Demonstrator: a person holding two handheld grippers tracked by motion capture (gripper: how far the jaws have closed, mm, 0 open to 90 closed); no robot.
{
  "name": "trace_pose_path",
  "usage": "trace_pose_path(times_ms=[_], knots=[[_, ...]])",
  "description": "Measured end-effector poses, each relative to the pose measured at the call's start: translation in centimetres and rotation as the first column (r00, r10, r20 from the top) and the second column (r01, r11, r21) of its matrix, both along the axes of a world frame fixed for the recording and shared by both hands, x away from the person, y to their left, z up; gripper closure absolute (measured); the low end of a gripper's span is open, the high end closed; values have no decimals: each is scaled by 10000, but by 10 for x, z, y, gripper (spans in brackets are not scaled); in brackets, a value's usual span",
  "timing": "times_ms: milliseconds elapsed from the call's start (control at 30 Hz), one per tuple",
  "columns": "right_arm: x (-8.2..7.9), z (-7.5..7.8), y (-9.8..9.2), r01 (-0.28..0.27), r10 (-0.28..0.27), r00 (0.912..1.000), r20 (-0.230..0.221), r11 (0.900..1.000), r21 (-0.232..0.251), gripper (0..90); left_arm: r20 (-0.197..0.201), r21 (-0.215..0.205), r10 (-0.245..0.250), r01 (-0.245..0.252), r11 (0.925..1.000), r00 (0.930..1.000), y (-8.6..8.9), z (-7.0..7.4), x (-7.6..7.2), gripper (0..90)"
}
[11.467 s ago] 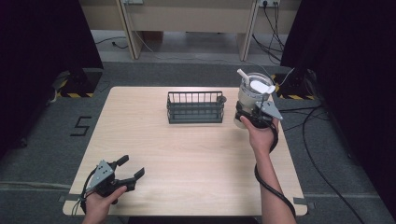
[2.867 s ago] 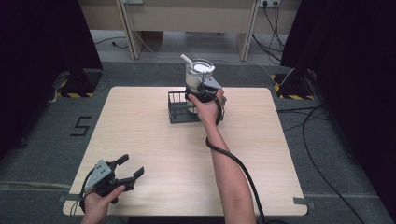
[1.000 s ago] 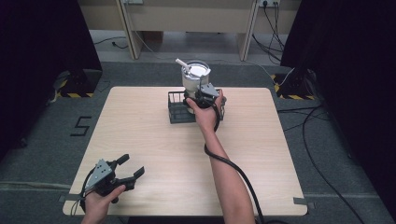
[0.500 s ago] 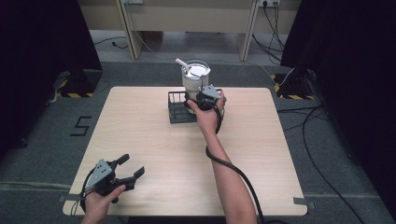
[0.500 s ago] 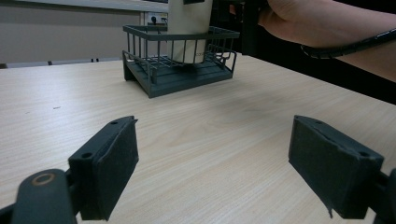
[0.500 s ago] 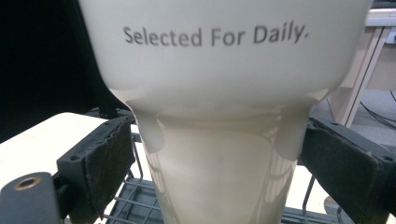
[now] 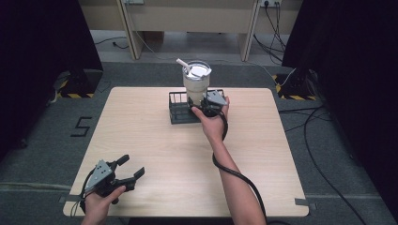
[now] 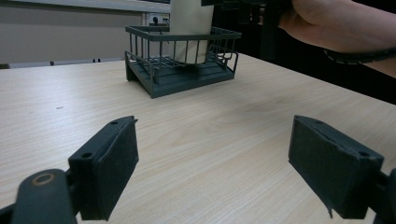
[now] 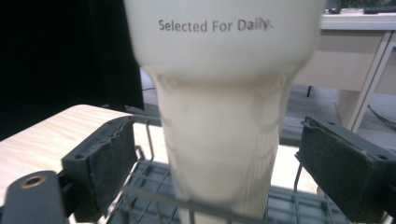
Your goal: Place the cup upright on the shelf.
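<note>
Right forearm (image 7: 234,183) extends forward across the table, hand clasping the black two-jaw right gripper (image 7: 206,104), jaws spread apart. Left hand (image 7: 96,206) sits at the near edge, holding the black left gripper (image 7: 129,168), jaws wide open.

Tabletop (image 7: 150,136): pale wood-grain laminate, smooth, faint sheen. Basket (image 7: 180,110) just ahead of the right claw (image 7: 209,104): dark grey coated wire, matt. Tumbler (image 9: 219,93) between that claw's jaws: cream, smooth, satin, with printed grey lettering. Both claws carry matt black pads, rough and foam-like; left claw (image 7: 126,172) has a grey plate on top.
</note>
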State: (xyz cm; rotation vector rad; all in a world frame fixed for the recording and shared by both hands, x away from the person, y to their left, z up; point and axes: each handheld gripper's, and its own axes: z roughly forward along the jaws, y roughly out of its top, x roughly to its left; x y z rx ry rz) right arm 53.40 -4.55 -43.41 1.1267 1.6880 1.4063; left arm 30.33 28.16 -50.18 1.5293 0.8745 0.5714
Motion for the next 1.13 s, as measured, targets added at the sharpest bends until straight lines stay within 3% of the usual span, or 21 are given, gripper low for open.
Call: trace_pose_path(times_ms=[333, 767, 1133], knots=[[-38, -6, -32, -306, 306, 9995, -54, 9995, 72, 143, 1, 57, 28, -28, 10000, 10000, 0, 0, -1, 151], [-105, -26, -100, 49, -50, 9996, -263, 10000, -62, 148, -25, 153, 57, -56, 9999, 10000, 0, -1, -1, 151], [-151, -38, -136, 134, -135, 9991, -399, 9999, -10, 151, -104, 190, 123, -121, 9997, 9999, -1, -3, 0, 151]])
